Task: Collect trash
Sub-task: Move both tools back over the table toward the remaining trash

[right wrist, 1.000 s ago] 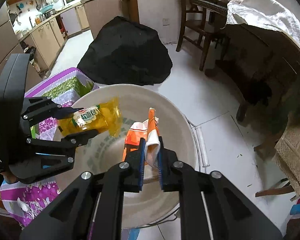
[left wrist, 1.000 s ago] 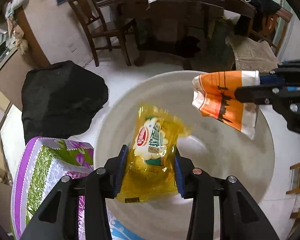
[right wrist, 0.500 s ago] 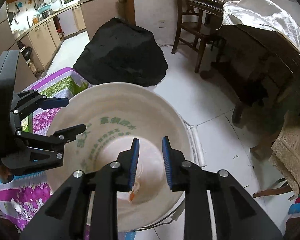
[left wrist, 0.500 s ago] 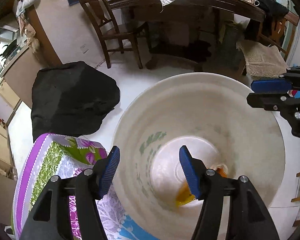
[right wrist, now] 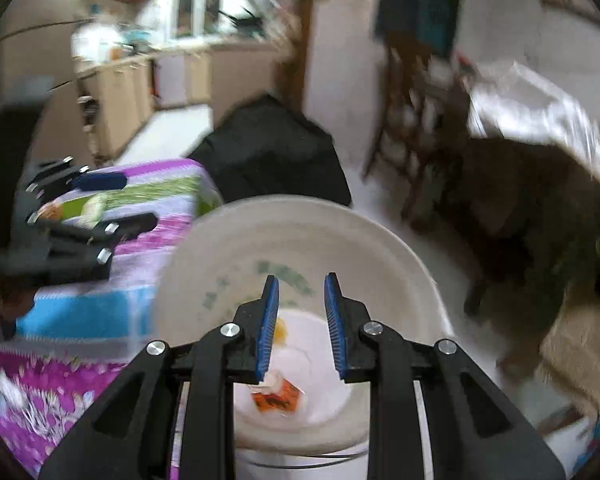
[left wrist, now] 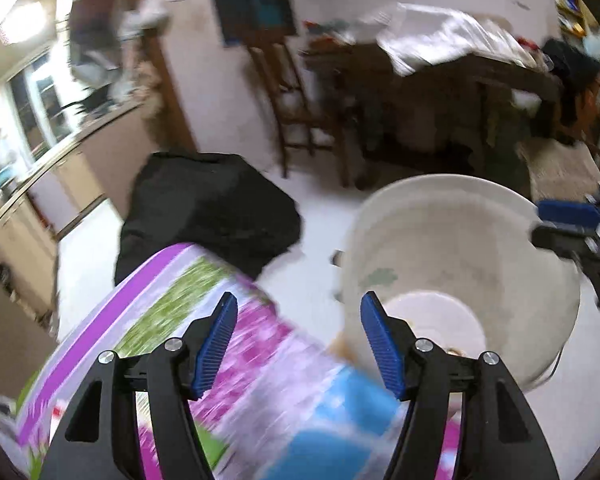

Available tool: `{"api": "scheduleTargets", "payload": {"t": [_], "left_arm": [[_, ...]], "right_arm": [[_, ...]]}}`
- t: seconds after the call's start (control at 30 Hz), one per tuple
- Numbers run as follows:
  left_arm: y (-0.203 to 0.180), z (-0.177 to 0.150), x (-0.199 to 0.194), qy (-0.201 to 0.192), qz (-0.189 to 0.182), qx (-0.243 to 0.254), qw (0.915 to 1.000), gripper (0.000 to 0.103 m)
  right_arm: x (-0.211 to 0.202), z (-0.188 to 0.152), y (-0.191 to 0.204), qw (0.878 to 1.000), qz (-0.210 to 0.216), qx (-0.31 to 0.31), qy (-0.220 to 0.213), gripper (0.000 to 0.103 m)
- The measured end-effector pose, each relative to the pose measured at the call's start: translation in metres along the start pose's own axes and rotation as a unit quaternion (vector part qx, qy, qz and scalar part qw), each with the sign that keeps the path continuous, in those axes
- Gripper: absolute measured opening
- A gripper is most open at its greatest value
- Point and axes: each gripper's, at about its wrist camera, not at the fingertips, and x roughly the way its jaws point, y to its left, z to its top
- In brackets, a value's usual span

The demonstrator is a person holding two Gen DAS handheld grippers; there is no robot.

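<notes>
Right wrist: orange wrapper (right wrist: 278,398) lies in bucket (right wrist: 384,248) below empty, parted jaws.

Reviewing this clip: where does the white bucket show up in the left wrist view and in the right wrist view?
Left wrist view: the white bucket fills the right half, to the right of the left gripper.
Right wrist view: the bucket sits at centre, under the right gripper, with an orange wrapper at its bottom.
Shared landmark: the black bag on the floor behind it.
</notes>
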Motion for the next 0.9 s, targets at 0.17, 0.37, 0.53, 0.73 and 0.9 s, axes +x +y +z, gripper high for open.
{"api": "scheduleTargets", "payload": {"t": [0.17,0.37,0.53,0.73,0.9], "left_arm": [[0.058,-0.051,-0.051,-0.013,0.047,-0.058,0.9971,0.065],[0.125,-0.124,-0.137,-0.031,0.093,-0.119,0.9881,0.066],[0.173,-0.197,-0.209,-0.020,0.161,-0.141,0.9768,0.066],[0.205,-0.295,-0.264,0.024,0.206,-0.184,0.9609,0.067],[0.194,-0.341,-0.277,0.050,0.165,-0.189,0.9668,0.066]], "right_arm": [[-0.028,-0.032,0.073,0.993,0.079,-0.045,-0.070,0.022],[-0.038,-0.067,0.158,0.963,0.233,-0.119,-0.067,0.031],[-0.040,-0.086,0.204,0.937,0.296,-0.183,-0.045,0.042],[-0.045,-0.091,0.221,0.925,0.326,-0.191,-0.032,0.051],[-0.052,-0.099,0.229,0.920,0.334,-0.201,-0.025,0.055]]}}
